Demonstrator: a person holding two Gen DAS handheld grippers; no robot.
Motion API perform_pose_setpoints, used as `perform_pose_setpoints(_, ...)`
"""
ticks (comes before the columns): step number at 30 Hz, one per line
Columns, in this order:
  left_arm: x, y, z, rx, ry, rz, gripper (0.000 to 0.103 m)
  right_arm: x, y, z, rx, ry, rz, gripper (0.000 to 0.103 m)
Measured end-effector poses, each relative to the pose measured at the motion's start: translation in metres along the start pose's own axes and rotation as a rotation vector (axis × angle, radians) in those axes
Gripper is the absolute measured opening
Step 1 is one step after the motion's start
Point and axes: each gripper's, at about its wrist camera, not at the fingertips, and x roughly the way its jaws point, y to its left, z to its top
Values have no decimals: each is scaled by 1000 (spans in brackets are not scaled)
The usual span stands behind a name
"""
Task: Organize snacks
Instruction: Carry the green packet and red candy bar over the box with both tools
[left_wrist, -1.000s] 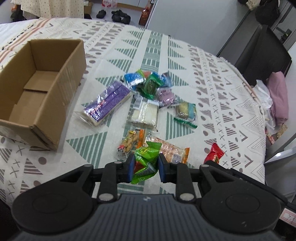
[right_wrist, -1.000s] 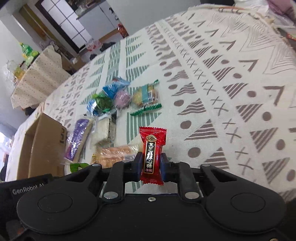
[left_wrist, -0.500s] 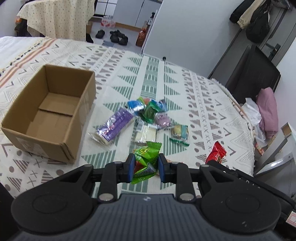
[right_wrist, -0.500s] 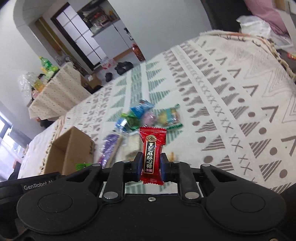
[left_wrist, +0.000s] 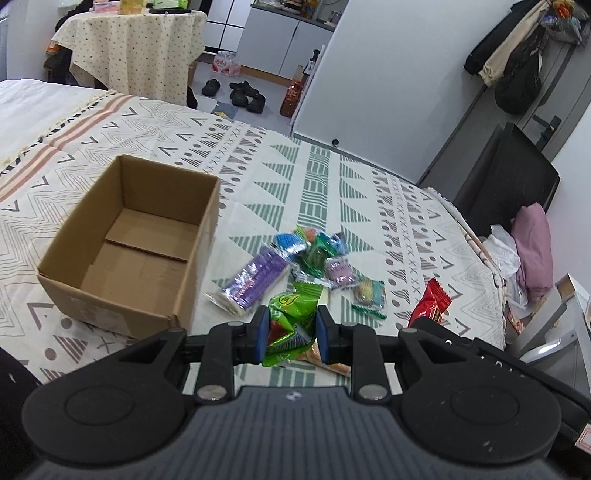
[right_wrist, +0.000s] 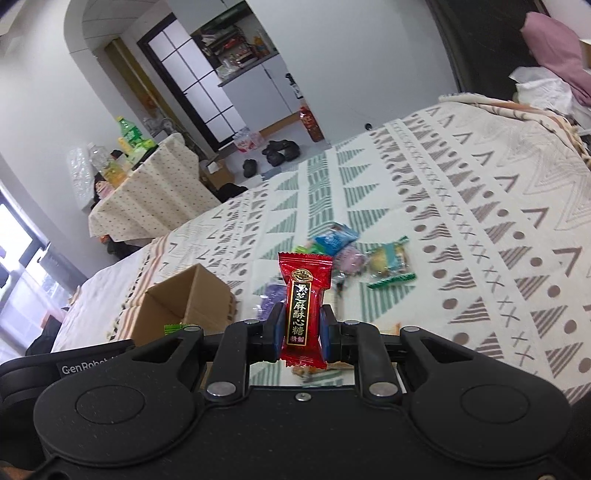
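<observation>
Both tongs are clamped on snacks above the bed: left tongs (left_wrist: 289, 328) grip a green packet (left_wrist: 290, 318), right tongs (right_wrist: 302, 334) a red candy (right_wrist: 303, 307). Best carry each squarely over the empty cardboard box (left_wrist: 130, 246) before releasing.

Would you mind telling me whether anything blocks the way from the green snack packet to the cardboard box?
Nothing visible does. The left gripper holds the green snack packet above the patterned cloth, and the open brown cardboard box sits to its left, empty.
</observation>
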Motion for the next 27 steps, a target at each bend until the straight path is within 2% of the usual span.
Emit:
perform_pose_setpoints(14,-8,45,26,-54,-42,27,25,24,48,3,-56,15,51,19)
perform_pose_setpoints(27,3,91,51,-119,-46,55,25,57,94,3,-107,56,85,19)
